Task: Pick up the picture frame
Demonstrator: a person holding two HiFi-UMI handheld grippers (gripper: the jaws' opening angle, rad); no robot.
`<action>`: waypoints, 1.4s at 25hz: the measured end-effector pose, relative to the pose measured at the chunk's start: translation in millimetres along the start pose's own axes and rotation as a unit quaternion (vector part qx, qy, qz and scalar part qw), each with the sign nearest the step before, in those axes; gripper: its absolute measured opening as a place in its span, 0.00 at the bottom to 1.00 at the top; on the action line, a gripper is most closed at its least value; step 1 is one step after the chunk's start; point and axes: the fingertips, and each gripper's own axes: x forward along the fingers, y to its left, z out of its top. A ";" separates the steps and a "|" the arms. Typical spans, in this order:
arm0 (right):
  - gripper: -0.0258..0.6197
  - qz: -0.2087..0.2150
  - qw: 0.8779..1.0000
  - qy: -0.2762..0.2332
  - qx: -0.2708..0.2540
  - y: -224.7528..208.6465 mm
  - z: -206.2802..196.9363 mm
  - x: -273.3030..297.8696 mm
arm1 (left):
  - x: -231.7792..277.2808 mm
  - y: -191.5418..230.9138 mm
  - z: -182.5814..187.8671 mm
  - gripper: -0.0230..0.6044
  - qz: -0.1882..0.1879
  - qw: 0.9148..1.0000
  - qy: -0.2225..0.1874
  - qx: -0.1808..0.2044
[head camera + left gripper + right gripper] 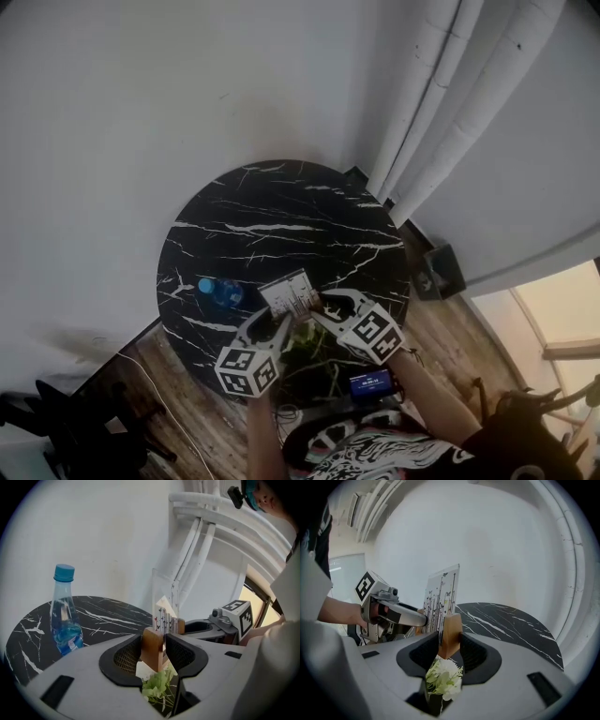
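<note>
Round black white-veined marble table (281, 216) below: my left gripper (154, 645) and right gripper (450, 638) each pinch a wooden foot of the clear acrylic picture frame (289, 295) over the table's near edge. Uneven pulling could twist it loose.

Mid-frame, round black white-veined tabletop (281, 220), blue bottle (218, 292) near its lower left edge. Just right of bottle, picture frame (289, 295), left gripper (278, 328) and right gripper (325, 307) at its lower corners. Beneath them, green plant (314, 352). Upper right, white curtain (450, 103).
</note>
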 end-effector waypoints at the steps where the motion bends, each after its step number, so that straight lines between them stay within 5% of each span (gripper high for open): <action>1: 0.26 0.000 1.000 0.002 0.001 1.1 -1.4 -2.5 | -1.0 -2.6 -0.2 0.31 -0.002 1.000 0.001 0.000; 35: 0.24 -0.014 1.000 -0.014 0.011 45.4 14.3 -41.7 | -46.0 -33.9 3.1 0.31 -0.023 0.999 -0.012 0.026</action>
